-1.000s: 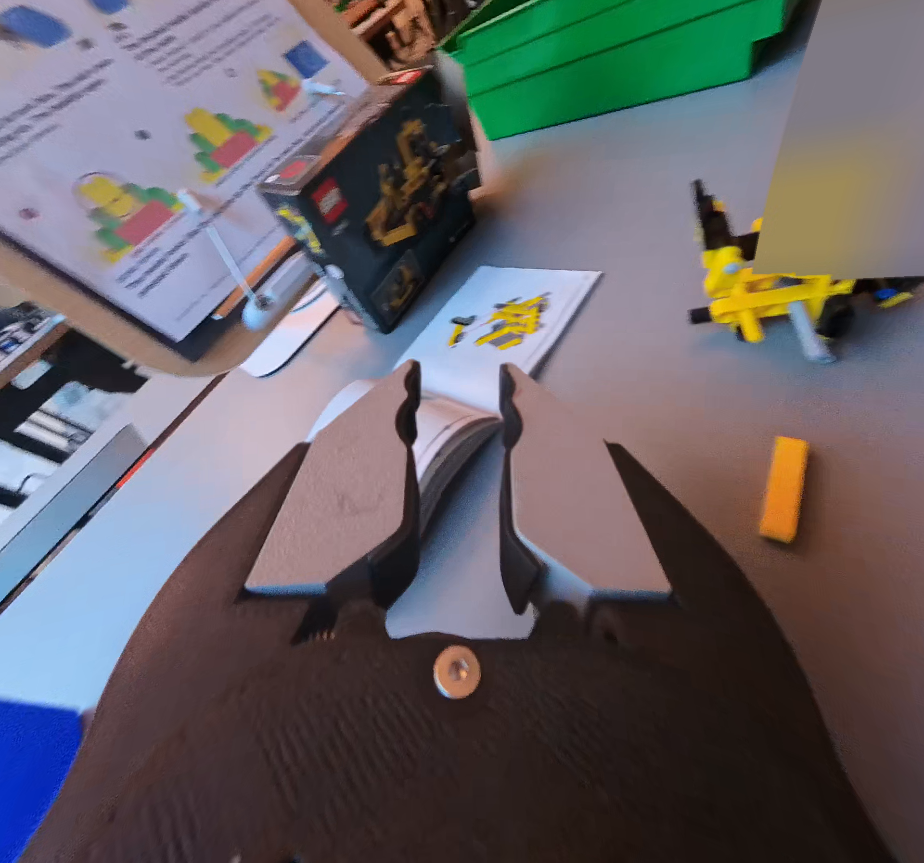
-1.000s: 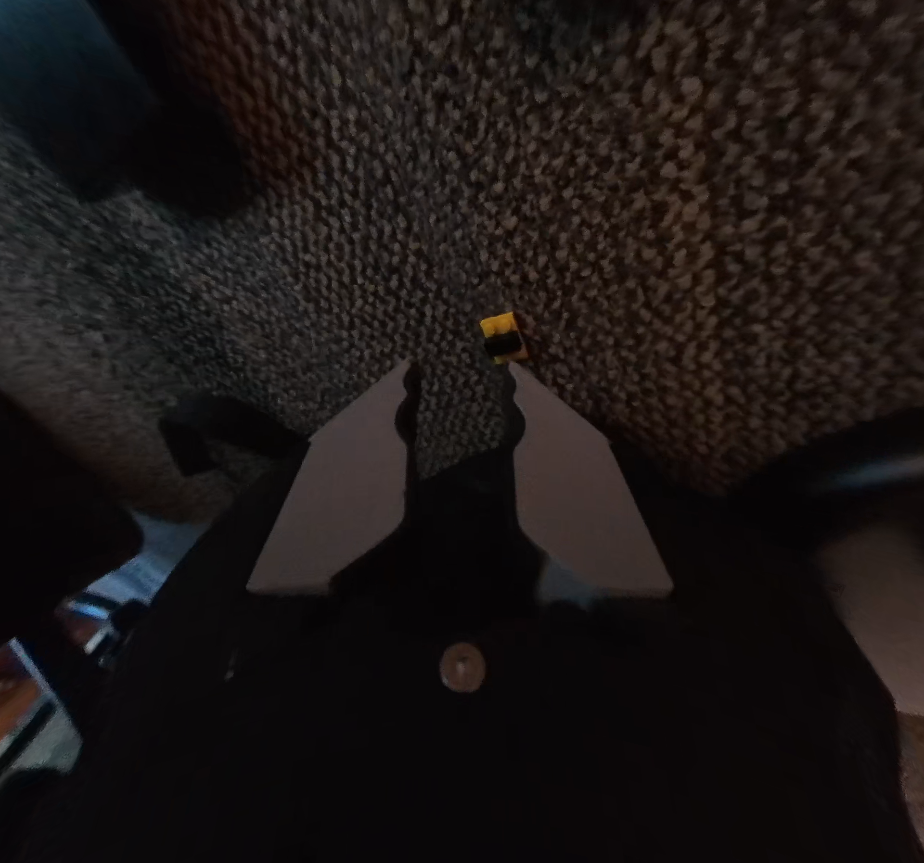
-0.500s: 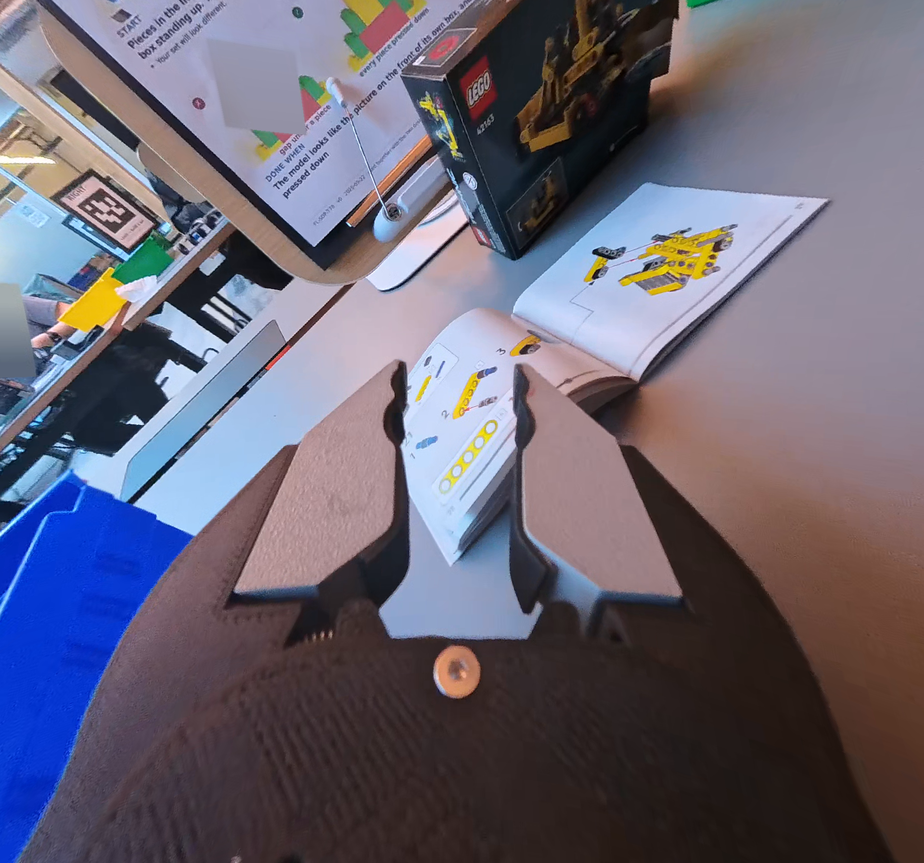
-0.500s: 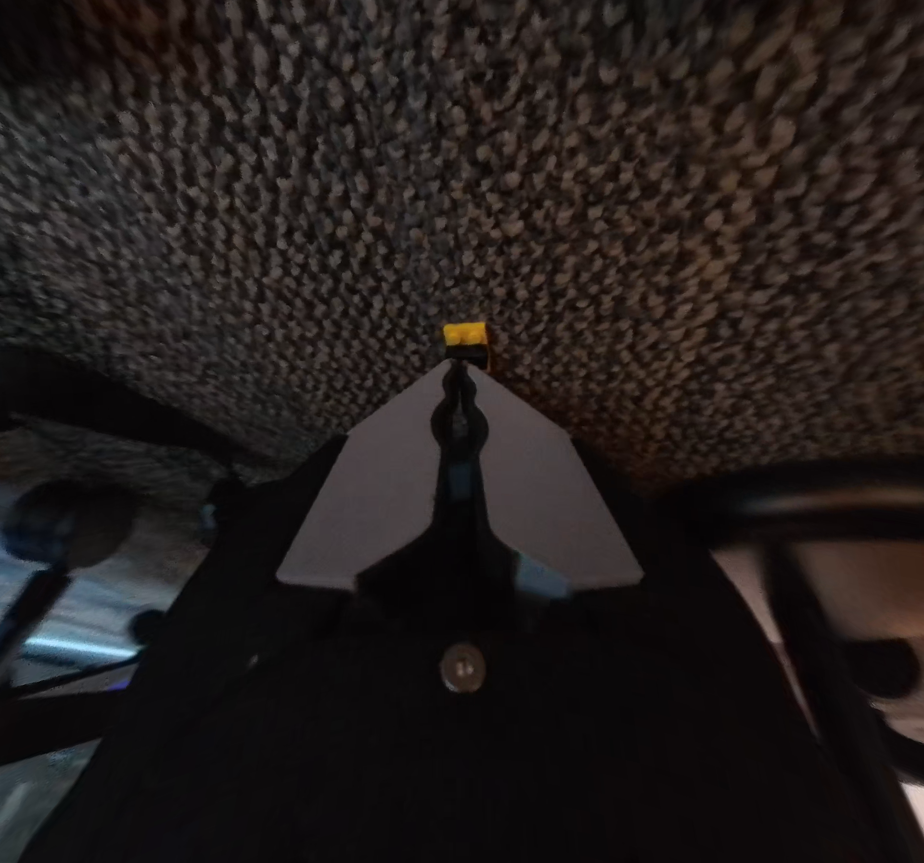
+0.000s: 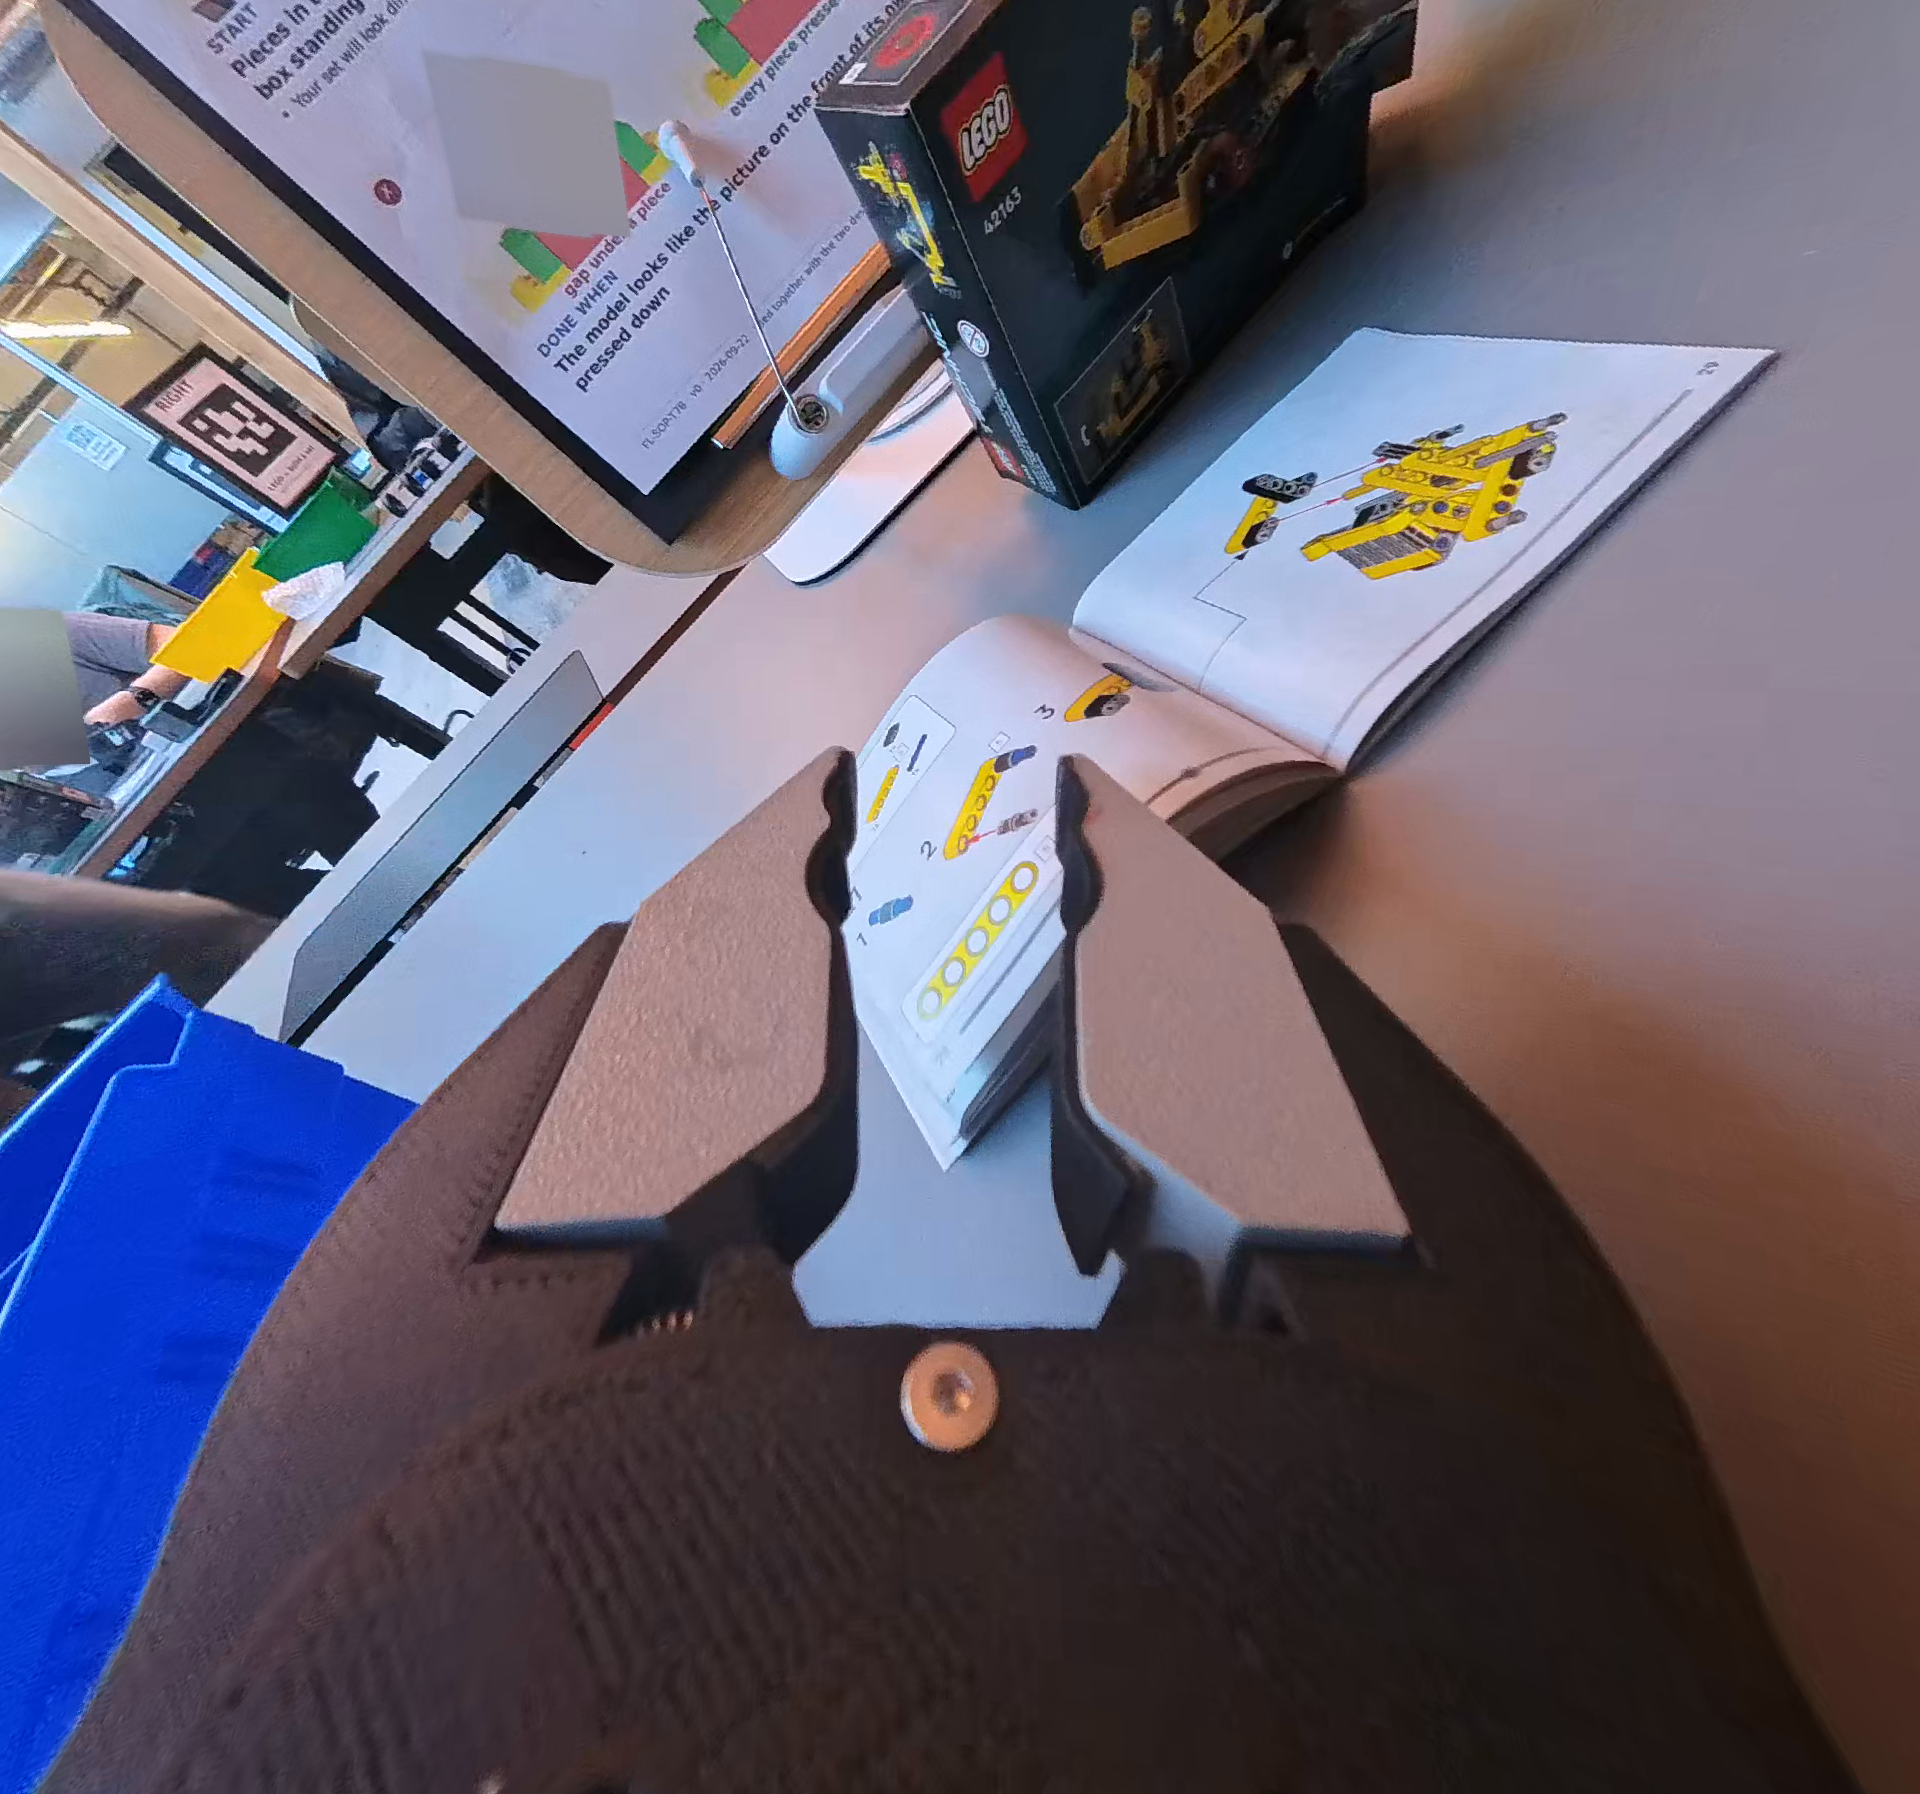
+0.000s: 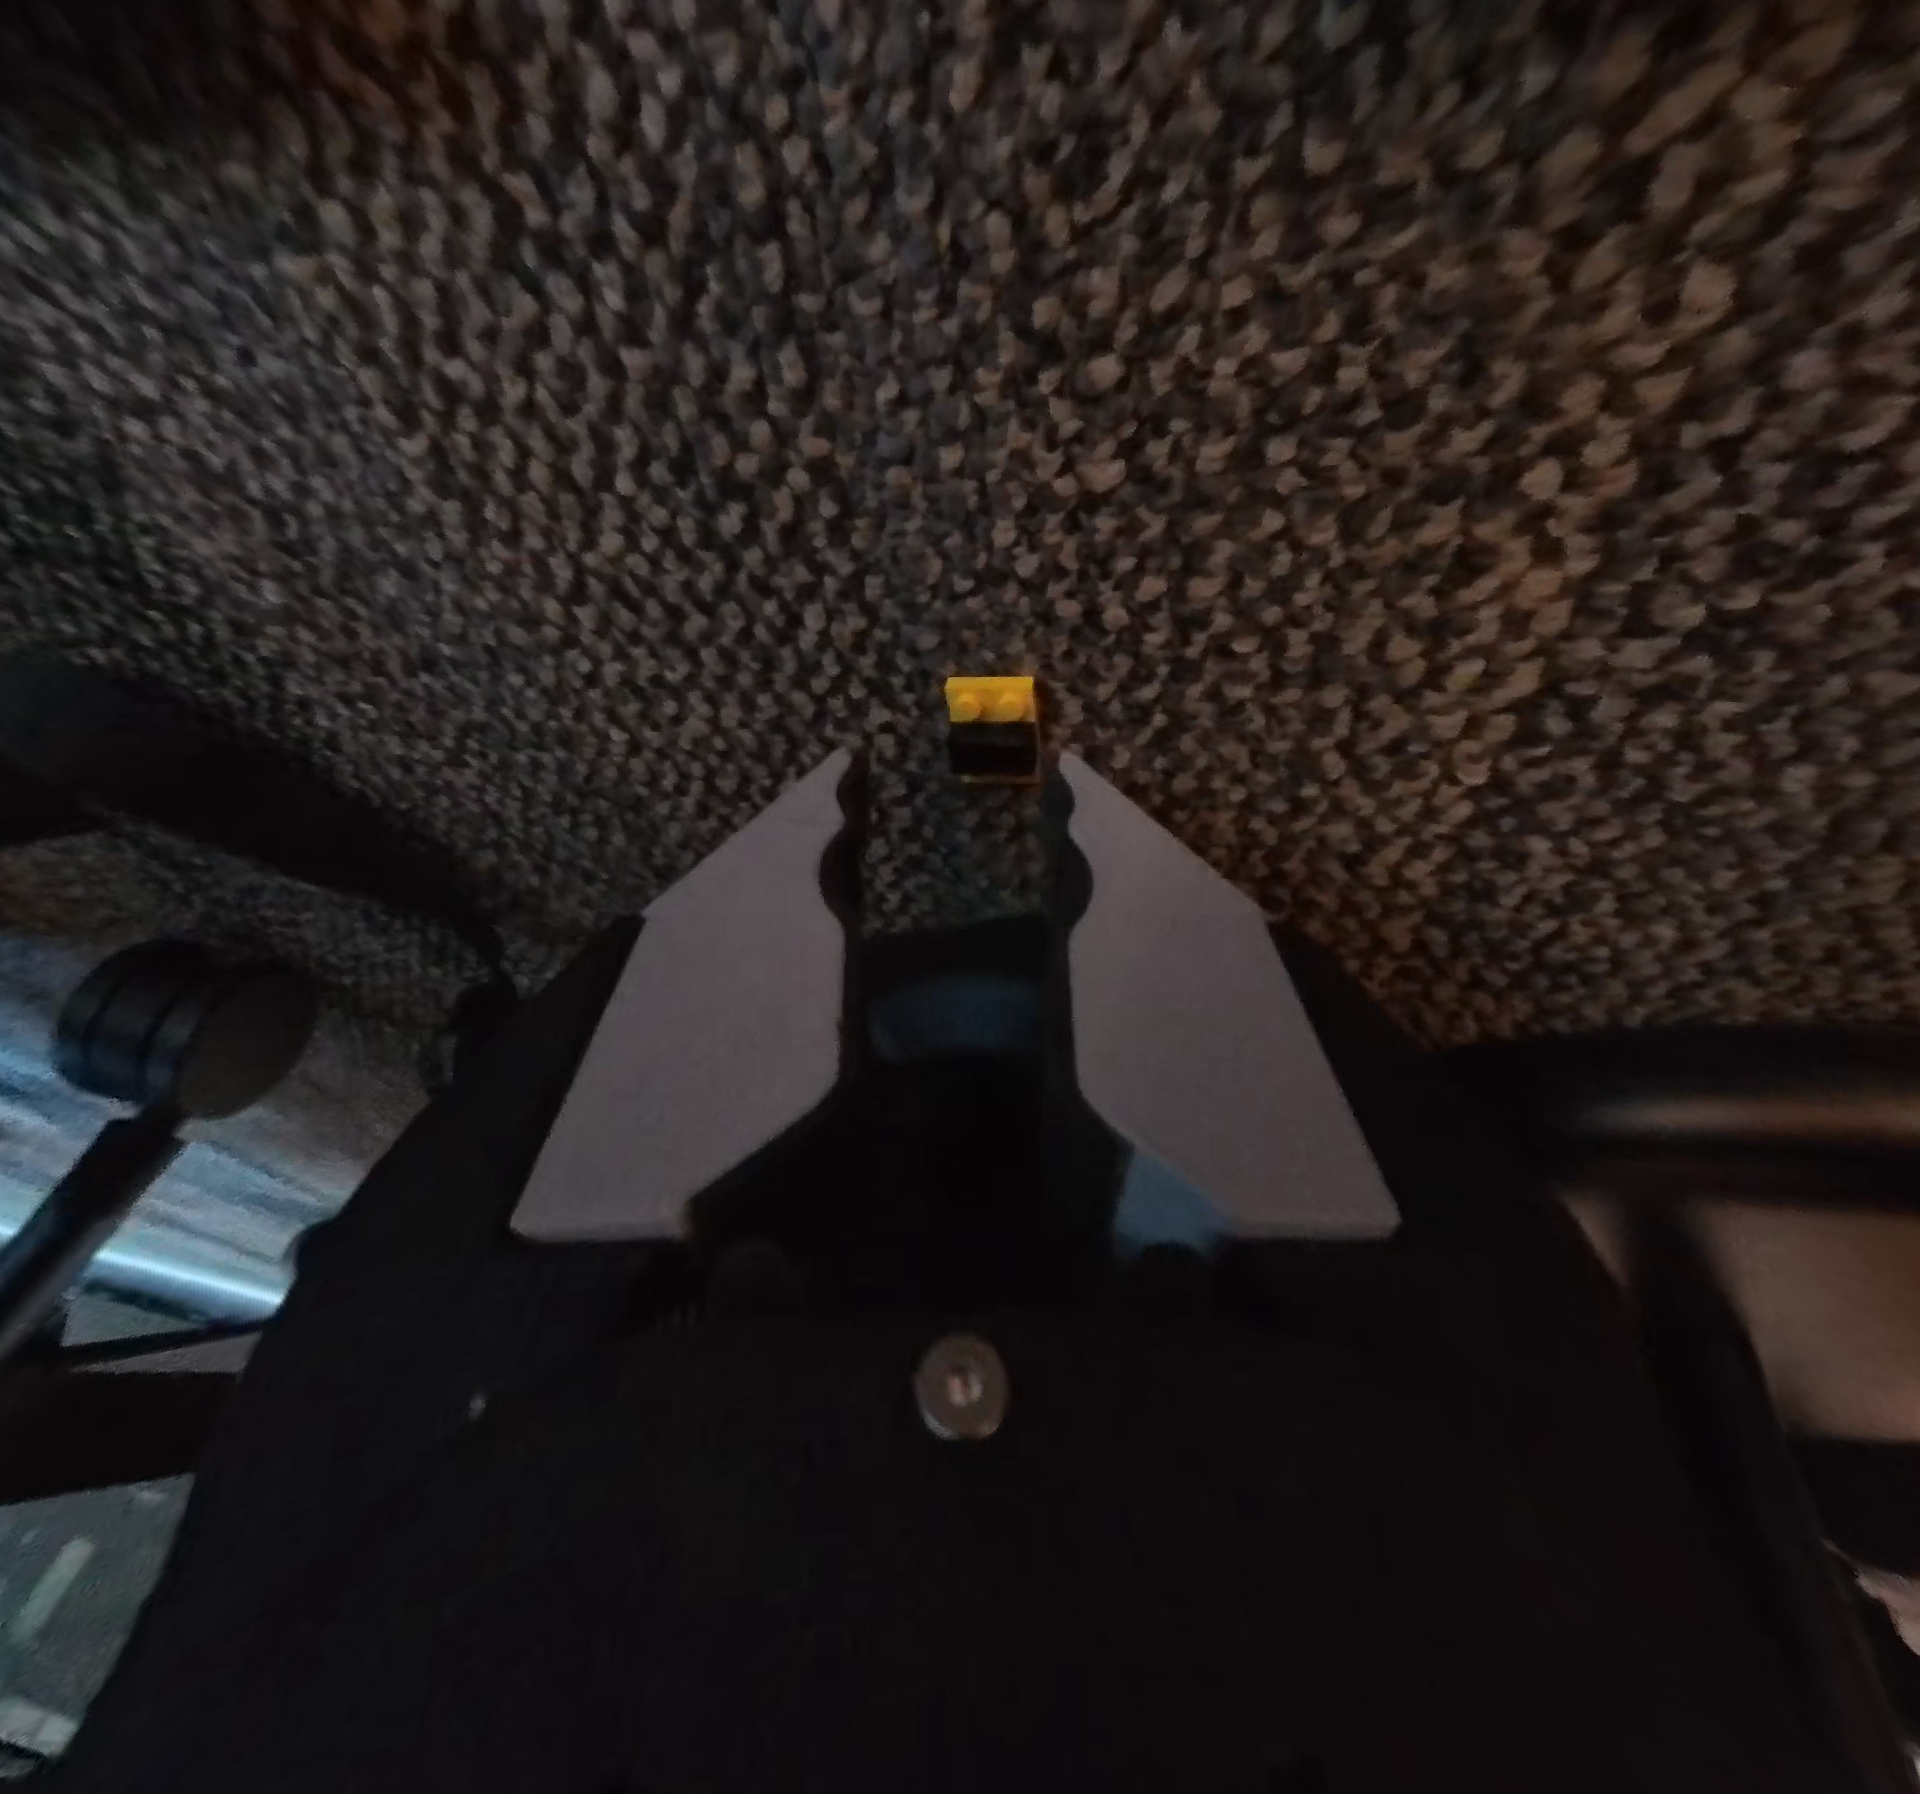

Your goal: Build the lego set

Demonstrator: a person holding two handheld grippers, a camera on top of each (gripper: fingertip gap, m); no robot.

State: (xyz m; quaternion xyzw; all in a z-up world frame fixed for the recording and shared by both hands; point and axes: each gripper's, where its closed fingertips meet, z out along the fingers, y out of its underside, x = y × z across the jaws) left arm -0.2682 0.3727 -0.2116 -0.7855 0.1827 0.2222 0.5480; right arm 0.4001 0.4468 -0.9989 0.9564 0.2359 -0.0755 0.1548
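Left tool (image 5: 954,778) idle, jaws parted and empty over the instruction booklet (image 5: 1351,581) on the tabletop (image 5: 1558,1017); right tool (image 6: 954,773) parted above carpet floor (image 6: 935,290), dropped yellow-black piece (image 6: 992,732) off right fingertip (image 6: 1070,794): shift right, straddle, then pinch.

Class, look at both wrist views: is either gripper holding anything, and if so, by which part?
Nothing is held. The left gripper is open above the instruction booklet. The right gripper is open just short of the yellow and black piece on the carpet.
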